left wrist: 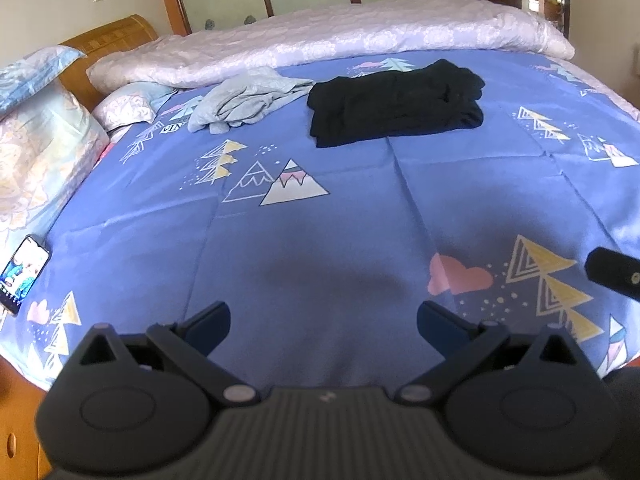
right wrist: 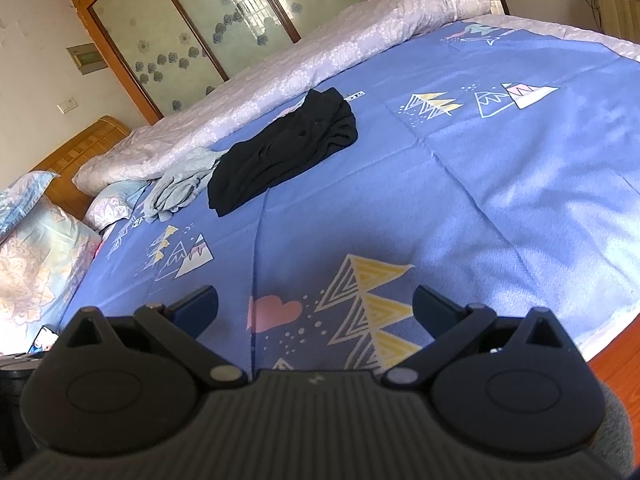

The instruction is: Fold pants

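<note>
Black pants lie folded at your 12 o'clock on the blue sheet, long axis running 9 to 3. Grey garment sits just beside them at 10; phone at 8. Your left gripper and right gripper hover spread, empty.

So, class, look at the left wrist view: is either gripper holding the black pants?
No: the black pants lie folded far up the bed, while the left gripper hangs open and empty over bare blue sheet.

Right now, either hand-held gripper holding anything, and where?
Nothing. Left hand-held gripper and right hand-held gripper are both open; black pants lie untouched on the bed.
</note>
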{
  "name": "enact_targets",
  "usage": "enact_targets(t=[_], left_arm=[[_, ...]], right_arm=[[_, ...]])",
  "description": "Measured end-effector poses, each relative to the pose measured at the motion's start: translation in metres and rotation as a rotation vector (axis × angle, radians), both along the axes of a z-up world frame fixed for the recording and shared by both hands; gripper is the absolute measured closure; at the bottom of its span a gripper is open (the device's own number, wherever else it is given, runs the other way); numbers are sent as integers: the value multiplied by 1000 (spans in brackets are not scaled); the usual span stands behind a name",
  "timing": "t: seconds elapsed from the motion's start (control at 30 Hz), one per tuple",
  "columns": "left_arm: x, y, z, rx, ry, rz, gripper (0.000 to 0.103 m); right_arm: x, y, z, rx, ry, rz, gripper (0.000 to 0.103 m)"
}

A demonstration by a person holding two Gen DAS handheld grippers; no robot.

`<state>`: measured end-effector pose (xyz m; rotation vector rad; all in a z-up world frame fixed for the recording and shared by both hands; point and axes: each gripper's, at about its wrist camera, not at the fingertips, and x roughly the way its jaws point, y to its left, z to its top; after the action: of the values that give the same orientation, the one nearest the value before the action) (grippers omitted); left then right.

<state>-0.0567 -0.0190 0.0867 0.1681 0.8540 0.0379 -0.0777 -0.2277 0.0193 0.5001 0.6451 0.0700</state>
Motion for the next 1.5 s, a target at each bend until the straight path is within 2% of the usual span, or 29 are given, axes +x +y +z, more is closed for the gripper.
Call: enact_targets(t=[0.67,1.0,1.5], left_arm=[[1,-1,-5,17,19,10,0],[3,4,-9,-37,59,20,0],[7,5,-11,-27,83,45,0]], right_arm=[[0,-1,-1,10,7,3,0],[1,-3,-4,17,15,6,0],[1,-4,-5,22,22,4,0]])
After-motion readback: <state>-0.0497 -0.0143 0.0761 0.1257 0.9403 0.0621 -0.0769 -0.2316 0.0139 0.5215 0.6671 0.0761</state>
